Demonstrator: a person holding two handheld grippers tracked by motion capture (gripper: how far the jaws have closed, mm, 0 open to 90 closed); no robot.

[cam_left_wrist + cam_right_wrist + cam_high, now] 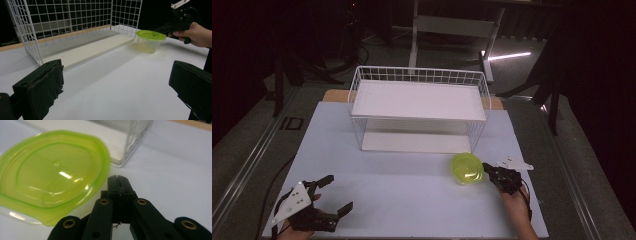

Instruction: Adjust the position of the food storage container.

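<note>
A clear tub with a lime-green lid (467, 168) stands on the white table (402, 200), just in front of the right end of a white wire rack (419, 75). My right gripper (486, 169) is shut, and its tip sits at the lid's right edge; the right gripper view shows the closed jaws (117, 180) beside the lid (55, 175), with nothing seen between them. My left gripper (340, 192) rests open at the table's front left, far from the tub. In the left gripper view its pads (37, 87) stand wide apart, with the tub (150, 40) and the right gripper (160, 29) beyond.
The wire rack (32, 42) has an upper white shelf and a lower white board (87, 50), and its front is open. A corner of the rack (130, 147) is close behind the tub. The table edge runs along the right of my right hand (517, 210).
</note>
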